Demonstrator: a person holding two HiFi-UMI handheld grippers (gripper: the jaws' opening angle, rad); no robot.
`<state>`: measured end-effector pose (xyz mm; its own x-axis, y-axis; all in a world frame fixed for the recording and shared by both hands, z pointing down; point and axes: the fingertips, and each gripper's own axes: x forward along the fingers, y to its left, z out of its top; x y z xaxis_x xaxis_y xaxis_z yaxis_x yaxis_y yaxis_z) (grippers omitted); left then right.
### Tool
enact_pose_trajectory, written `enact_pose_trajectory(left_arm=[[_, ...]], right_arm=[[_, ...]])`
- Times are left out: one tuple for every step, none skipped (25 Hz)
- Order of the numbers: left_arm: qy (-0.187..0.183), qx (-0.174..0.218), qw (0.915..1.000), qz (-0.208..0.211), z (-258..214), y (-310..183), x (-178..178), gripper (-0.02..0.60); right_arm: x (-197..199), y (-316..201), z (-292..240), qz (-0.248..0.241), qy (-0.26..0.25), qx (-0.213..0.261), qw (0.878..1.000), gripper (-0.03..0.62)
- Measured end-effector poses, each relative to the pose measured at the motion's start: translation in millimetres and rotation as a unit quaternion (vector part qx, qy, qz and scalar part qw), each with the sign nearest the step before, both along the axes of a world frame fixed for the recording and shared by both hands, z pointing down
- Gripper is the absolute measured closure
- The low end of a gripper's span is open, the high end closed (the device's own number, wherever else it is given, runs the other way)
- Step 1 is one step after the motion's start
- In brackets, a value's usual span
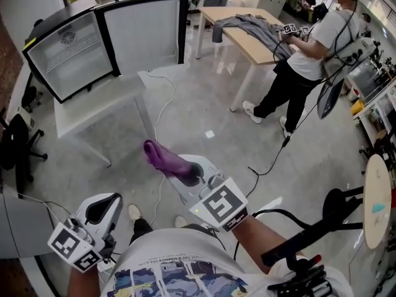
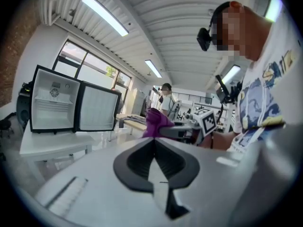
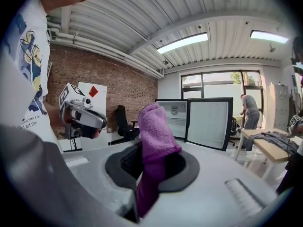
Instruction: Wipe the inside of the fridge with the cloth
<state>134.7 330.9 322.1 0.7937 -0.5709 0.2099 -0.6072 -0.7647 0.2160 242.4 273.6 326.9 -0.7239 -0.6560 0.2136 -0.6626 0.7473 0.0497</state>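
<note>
- Fridge: far left, on top of the white table. Its door is swung wide to the right and the pale interior faces us. We judge the wipe not yet begun, as fridge and cloth are well apart.
- Second person: far right, at a wooden table. They are clear of our path to the fridge.
- Right gripper: near centre, pointing towards the fridge. Its jaws are clamped on the cloth, pinching its lower part. We should keep that pinch firm so rubbing does not drag the cloth out.
- Left gripper: near left, held low. Its jaws are pressed together with nothing between them. We reckon it could steady the door, or simply stay out of the opening.
- Cloth: purple, with a thick wad standing out past the right jaw tips. That free wad is our wiping face.
- To do the step well, we should carry the cloth far-left into the opening. The wad should meet the walls, not the hard jaws. We would wipe from the back wall outwards with overlapping strokes and light pressure, since the fridge may shift on its table.
</note>
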Motion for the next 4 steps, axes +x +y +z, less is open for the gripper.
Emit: enact_pose_trajectory(left_arm=[[-0.001,-0.002,1.0000,-0.001,-0.5,1.4,0.5,0.574],[-0.001,-0.004,1.0000,-0.002,-0.6,2.7,0.9,0.574],[0.000,-0.006,1.0000,-0.004,-0.6,4.1,1.4,0.574],[0.001,-0.009,0.9999,-0.005,-0.5,5.4,1.8,0.574]], right_arm=[[1.6,1.6,-1.3,0.000,-0.001,0.000,1.000,0.542],[3.3,3.1,-2.4,-0.001,-0.001,0.001,1.000,0.542],[4.9,4.7,-3.6,-0.002,-0.001,0.001,1.000,0.542],[6.6,6.2,-4.7,-0.002,-0.001,0.002,1.000,0.542]])
